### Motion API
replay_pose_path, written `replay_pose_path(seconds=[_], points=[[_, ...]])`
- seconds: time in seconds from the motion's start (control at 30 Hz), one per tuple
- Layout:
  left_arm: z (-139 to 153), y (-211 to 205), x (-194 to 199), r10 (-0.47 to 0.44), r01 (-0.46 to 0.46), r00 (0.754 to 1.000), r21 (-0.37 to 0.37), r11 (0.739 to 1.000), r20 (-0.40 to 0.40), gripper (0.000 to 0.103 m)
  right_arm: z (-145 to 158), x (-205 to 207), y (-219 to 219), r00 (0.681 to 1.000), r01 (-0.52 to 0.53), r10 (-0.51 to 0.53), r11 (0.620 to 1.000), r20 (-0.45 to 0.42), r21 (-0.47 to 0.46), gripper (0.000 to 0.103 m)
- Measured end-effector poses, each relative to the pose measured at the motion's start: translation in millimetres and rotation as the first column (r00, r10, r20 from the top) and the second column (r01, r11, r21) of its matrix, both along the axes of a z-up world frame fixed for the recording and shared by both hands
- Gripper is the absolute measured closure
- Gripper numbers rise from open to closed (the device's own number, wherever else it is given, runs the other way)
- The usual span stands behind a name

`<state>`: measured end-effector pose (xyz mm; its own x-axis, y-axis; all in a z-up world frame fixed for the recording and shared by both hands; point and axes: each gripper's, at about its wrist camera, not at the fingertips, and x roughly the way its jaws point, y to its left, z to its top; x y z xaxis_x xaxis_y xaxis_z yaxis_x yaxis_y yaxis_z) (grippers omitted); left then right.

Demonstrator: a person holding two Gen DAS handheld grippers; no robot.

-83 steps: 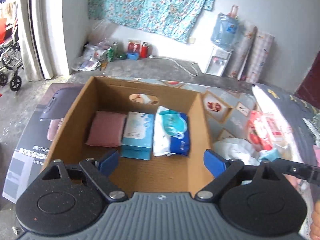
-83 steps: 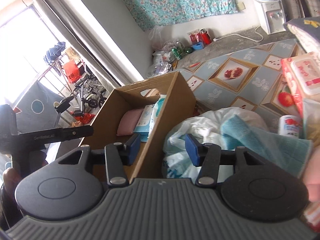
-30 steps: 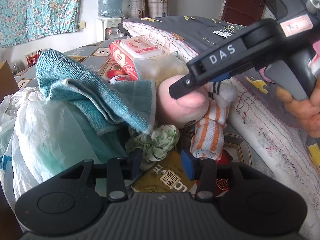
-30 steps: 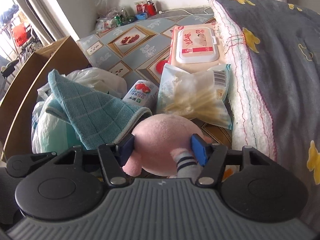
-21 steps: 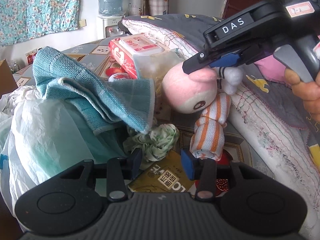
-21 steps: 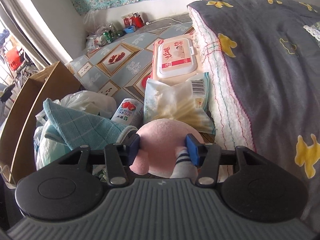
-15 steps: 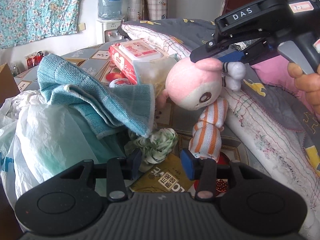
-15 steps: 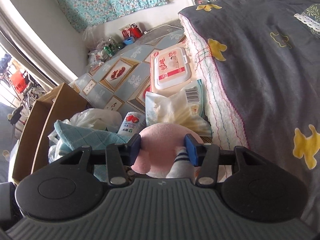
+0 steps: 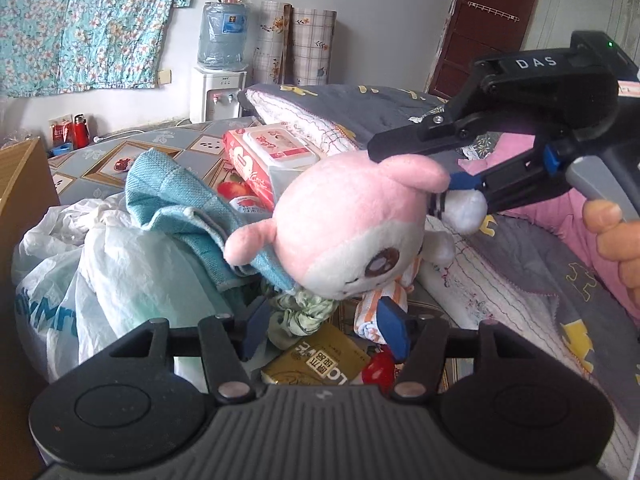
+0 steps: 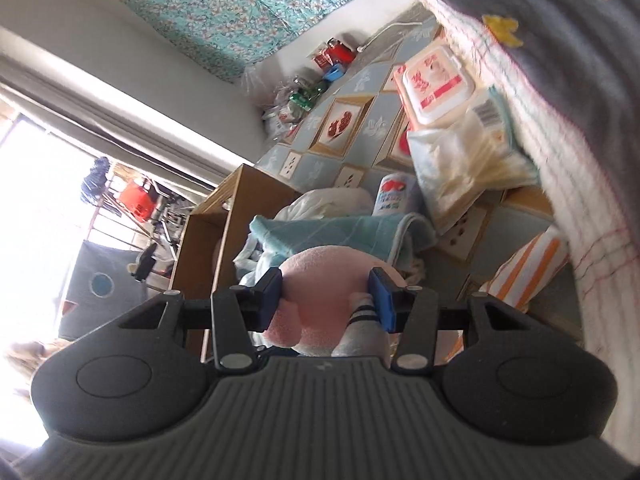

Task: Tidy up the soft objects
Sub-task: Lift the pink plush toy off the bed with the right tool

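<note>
Item: pink-and-white plush toy (image 9: 352, 232), light, squashy, hanging above the patterned floor mat's (image 9: 176, 142) cluttered edge, my right gripper (image 10: 326, 300) clamping its head; left gripper (image 9: 324, 330) part-open, just widened, empty.

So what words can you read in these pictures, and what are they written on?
"DAS": white letters on the right gripper, seen from the left wrist.
"LO" plus Chinese characters: gold packet, upside down, only partly readable.
"Mr": blue print on the white plastic bag, cut off.
Wipes pack, can and water bottle labels: too small or blurred.
</note>
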<state>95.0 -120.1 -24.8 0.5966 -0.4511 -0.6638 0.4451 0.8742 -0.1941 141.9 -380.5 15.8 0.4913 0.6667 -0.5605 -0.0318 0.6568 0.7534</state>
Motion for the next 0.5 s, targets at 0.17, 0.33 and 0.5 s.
replay_pose_path(seconds=[0.17, 0.33, 0.5], points=[[-5.7, 15.0, -10.2, 0.004, -0.006, 0.999, -0.042, 0.999, -0.05, 0.039, -24.5, -14.3, 10.9, 0.997, 0.078, -0.077, 0.994, -0.018, 0.074, 0.056], [-17.1, 18.2, -7.8, 0.043, -0.048, 0.994, -0.051, 0.998, -0.096, 0.038, -46.0, -18.5, 32.8, 0.996, 0.079, -0.077, 0.995, -0.036, 0.053, 0.063], [-30.2, 21.9, -9.8, 0.033, -0.045, 0.987, -0.074, 0.996, -0.156, 0.038, -45.1, -26.6, 46.0, 0.999, 0.042, -0.043, 0.999, -0.026, -0.029, 0.063]])
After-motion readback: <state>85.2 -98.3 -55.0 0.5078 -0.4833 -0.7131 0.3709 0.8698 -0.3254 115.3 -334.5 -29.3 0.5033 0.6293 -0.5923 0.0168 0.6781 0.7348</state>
